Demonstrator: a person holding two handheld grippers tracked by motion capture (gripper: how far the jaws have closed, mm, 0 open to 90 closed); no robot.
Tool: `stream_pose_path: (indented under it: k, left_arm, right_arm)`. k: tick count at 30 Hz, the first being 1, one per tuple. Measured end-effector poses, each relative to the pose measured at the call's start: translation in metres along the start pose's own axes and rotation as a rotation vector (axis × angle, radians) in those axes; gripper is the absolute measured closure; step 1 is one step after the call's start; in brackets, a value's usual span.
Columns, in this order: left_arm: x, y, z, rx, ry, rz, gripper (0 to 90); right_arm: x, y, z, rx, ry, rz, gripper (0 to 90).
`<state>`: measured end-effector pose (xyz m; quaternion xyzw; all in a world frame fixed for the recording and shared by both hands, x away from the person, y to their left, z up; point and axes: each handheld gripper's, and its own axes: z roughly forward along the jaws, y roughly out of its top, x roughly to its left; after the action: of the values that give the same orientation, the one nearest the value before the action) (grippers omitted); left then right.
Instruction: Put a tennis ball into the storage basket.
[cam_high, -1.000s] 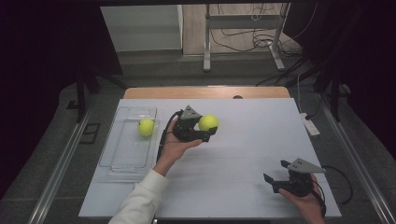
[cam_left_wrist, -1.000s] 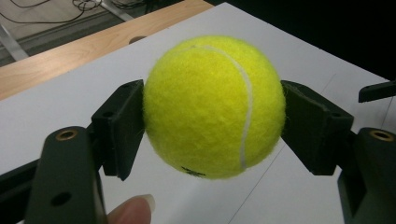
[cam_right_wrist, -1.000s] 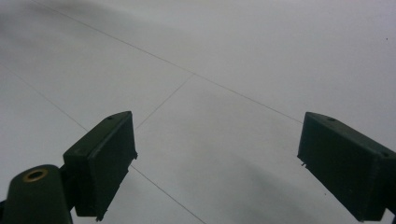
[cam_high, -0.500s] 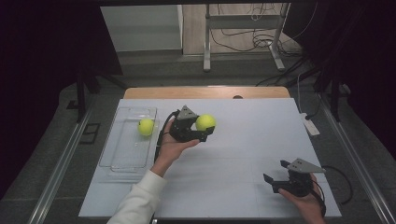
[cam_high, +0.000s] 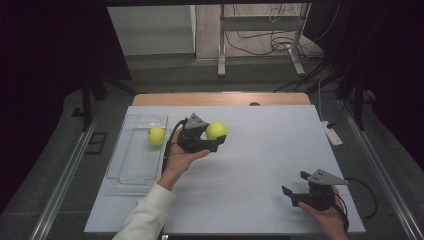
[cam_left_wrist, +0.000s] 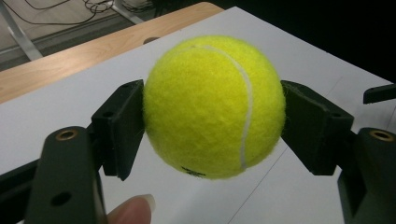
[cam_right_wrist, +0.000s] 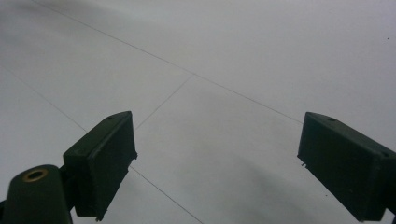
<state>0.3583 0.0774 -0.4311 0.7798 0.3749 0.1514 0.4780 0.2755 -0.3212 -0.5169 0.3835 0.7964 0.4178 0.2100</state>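
My left gripper (cam_high: 216, 135) is shut on a yellow-green tennis ball (cam_high: 216, 131) and holds it above the white table, just right of a clear tray (cam_high: 131, 167). In the left gripper view the ball (cam_left_wrist: 214, 106) is pressed between both black pads (cam_left_wrist: 122, 126). A second tennis ball (cam_high: 156, 135) lies in the far part of the tray. My right gripper (cam_high: 295, 183) rests low at the table's near right corner, jaws open with nothing between them; in the right gripper view its fingers (cam_right_wrist: 100, 161) frame bare white table.
The white table (cam_high: 260, 150) has a wooden strip (cam_high: 220, 99) along its far edge. A white power strip (cam_high: 332, 135) sits off the right edge. Metal stand legs and cables lie on the floor beyond the table.
The left gripper has drifted slightly left and toward the near side with the ball held. The right gripper has stayed in place.
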Motion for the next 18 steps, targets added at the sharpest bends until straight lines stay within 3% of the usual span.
stream_pose_path:
  k: [18]
  left_arm:
    - [0.007,-0.004,-0.015,-0.018,0.018,-0.014,27.6]
  right_arm:
    - [-0.001,0.000,-0.001,-0.002,-0.001,0.003,11.3]
